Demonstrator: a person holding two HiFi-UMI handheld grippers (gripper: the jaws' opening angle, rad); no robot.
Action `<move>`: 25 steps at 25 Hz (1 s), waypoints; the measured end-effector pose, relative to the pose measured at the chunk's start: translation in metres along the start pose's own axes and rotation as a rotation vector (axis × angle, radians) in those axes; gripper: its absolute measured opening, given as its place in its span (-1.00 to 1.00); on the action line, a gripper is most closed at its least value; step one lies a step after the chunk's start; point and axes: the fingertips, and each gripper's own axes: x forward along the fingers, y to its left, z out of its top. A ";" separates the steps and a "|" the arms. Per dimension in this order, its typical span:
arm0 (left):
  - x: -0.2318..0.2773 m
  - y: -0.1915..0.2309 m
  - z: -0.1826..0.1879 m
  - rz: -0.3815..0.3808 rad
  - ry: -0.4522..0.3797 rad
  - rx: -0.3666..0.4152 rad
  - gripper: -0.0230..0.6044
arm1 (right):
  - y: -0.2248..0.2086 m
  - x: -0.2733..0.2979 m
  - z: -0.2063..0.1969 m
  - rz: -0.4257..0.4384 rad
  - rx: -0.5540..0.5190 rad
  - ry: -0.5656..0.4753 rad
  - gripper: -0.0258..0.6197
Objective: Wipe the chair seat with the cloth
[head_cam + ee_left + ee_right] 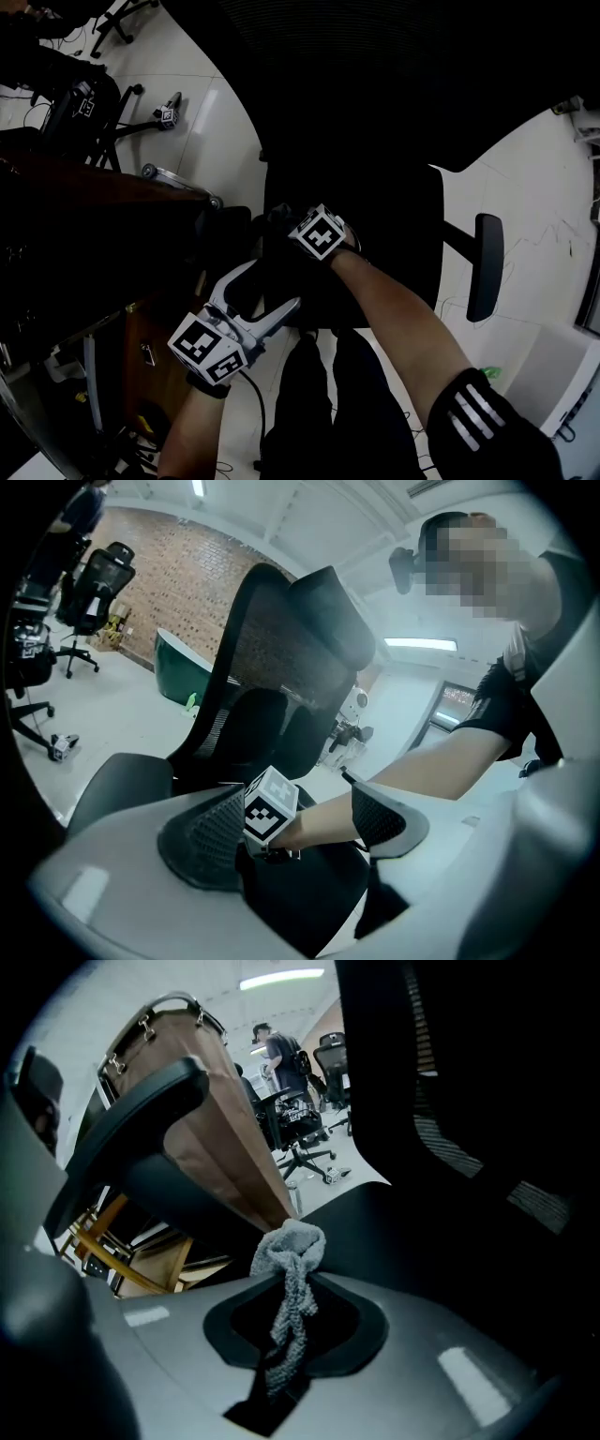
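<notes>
Right tool clamps cloth, apparently over the murky chair seat.

cloth in right gripper over chair seat, left gripper beside.

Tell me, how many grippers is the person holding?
2. The left gripper, open, is by the edge of the chair seat; the right gripper is over it, shut on the cloth.

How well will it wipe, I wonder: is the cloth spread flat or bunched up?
Bunched up: the cloth is a crumpled wad pinched in the right tool, not spread.
</notes>
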 end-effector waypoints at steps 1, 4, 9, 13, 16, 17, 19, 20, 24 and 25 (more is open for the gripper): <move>0.001 0.000 -0.001 0.000 0.001 0.000 0.30 | -0.003 -0.002 -0.004 -0.004 0.004 0.001 -0.76; 0.005 -0.003 -0.001 -0.006 0.004 -0.004 0.30 | -0.018 -0.015 -0.027 -0.034 0.004 0.034 -0.76; 0.021 -0.020 -0.001 -0.042 0.018 0.004 0.30 | -0.058 -0.052 -0.089 -0.111 0.014 0.116 -0.76; 0.035 -0.033 -0.003 -0.065 0.021 -0.002 0.30 | -0.089 -0.094 -0.152 -0.180 0.103 0.203 -0.76; 0.045 -0.045 -0.008 -0.091 0.034 -0.001 0.30 | -0.110 -0.126 -0.182 -0.235 0.159 0.213 -0.77; 0.048 -0.048 -0.009 -0.098 0.038 0.000 0.30 | -0.117 -0.137 -0.188 -0.262 0.167 0.216 -0.77; 0.052 -0.055 -0.008 -0.105 0.044 0.001 0.30 | -0.131 -0.157 -0.200 -0.307 0.183 0.218 -0.77; 0.054 -0.058 -0.008 -0.109 0.046 0.002 0.30 | -0.138 -0.166 -0.205 -0.329 0.190 0.217 -0.77; 0.052 -0.063 -0.008 -0.117 0.046 0.005 0.30 | -0.154 -0.185 -0.218 -0.388 0.198 0.223 -0.77; 0.050 -0.062 -0.009 -0.115 0.042 0.003 0.30 | -0.155 -0.186 -0.217 -0.387 0.197 0.220 -0.77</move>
